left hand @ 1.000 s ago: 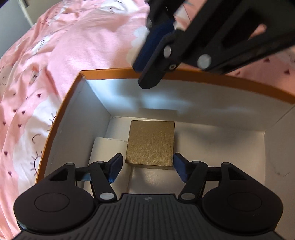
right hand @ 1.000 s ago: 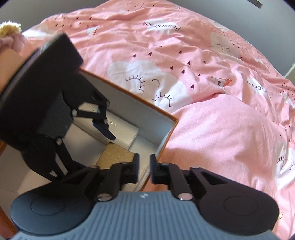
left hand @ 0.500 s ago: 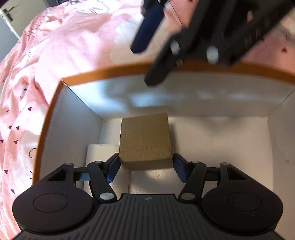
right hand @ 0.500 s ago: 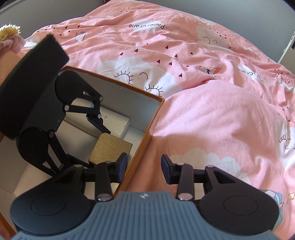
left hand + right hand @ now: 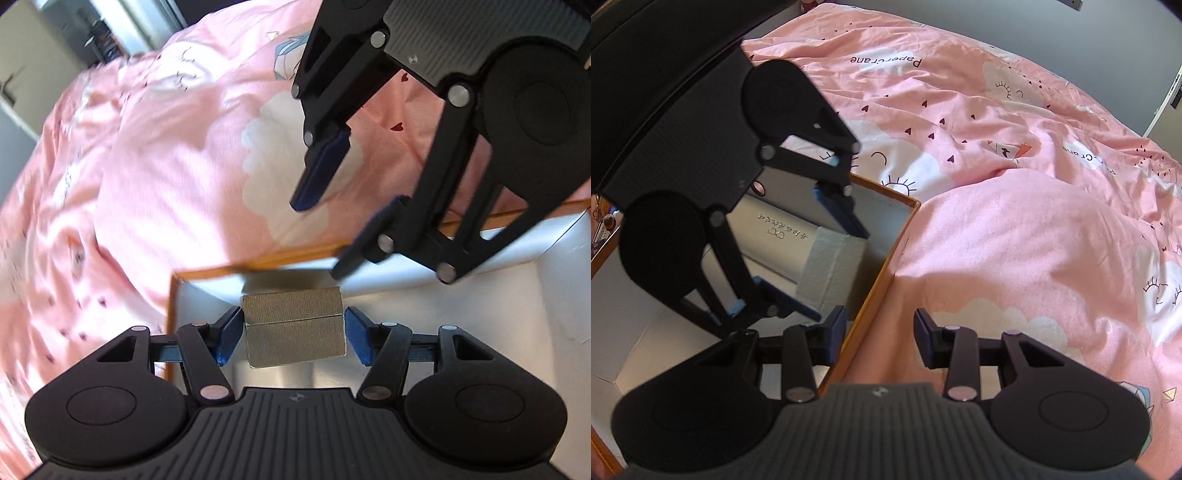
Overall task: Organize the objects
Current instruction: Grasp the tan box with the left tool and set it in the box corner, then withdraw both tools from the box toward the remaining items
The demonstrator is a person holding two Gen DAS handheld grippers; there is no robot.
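Note:
An orange-rimmed white box (image 5: 207, 275) lies on the pink bed. My left gripper (image 5: 293, 334) is shut on a small gold box (image 5: 293, 325) and holds it tilted above the box's left corner. My right gripper (image 5: 879, 332) is open and empty, its jaws astride the orange box's rim (image 5: 882, 266); it also shows in the left wrist view (image 5: 332, 229), above the far rim. In the right wrist view a long white carton (image 5: 783, 240) with printed text lies inside the box, and the left gripper's fingers (image 5: 838, 210) hang over it. The gold box is hidden there.
The pink patterned bedspread (image 5: 1015, 221) surrounds the box on all sides. A grey wall and a door (image 5: 22, 92) stand beyond the bed. The white floor of the box (image 5: 480, 306) lies to the right of the gold box.
My left gripper has closed on the gold box and lifted and tilted it up from the box floor. My right gripper has opened wider and now straddles the rim.

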